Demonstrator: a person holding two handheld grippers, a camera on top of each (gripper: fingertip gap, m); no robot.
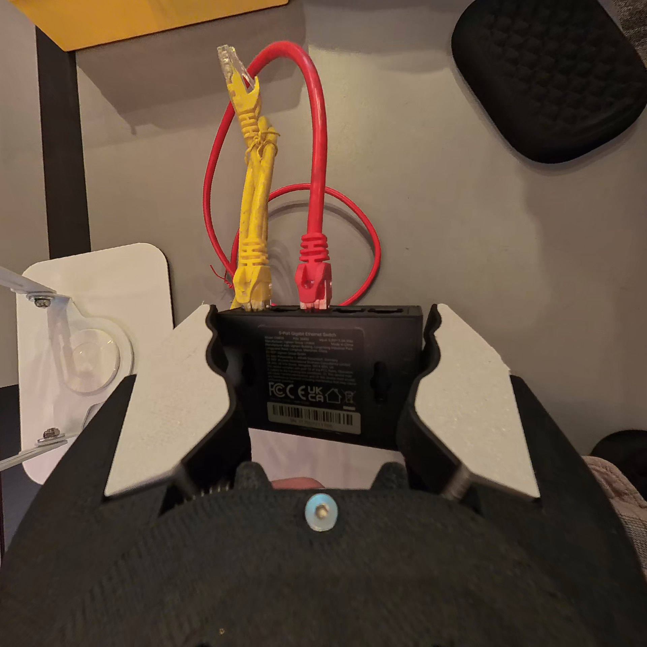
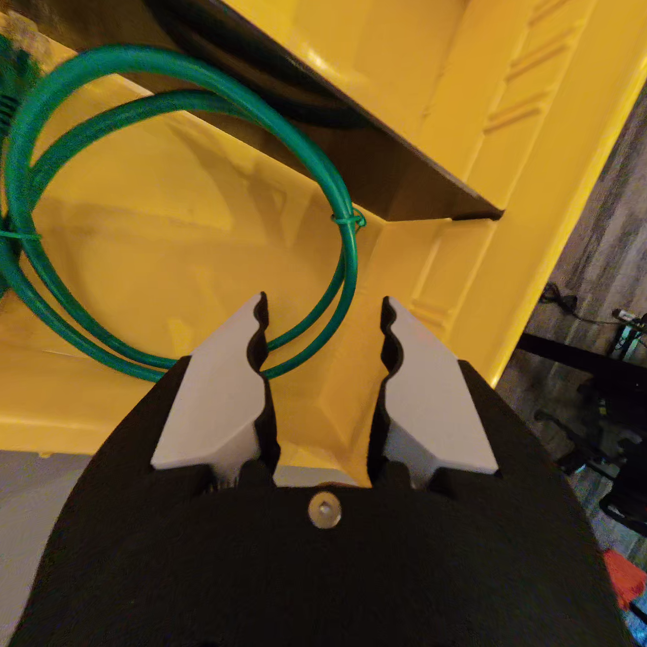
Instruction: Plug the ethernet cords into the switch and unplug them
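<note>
Overhead, left hand-held gripper (image 1: 324,311) clamped around black switch (image 1: 317,371); right hand-held gripper (image 2: 324,301) open beside green cord (image 2: 182,224).

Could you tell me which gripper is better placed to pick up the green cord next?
Right. The right gripper is open beside the coiled green cord, while the left gripper is clamped on the switch.
</note>
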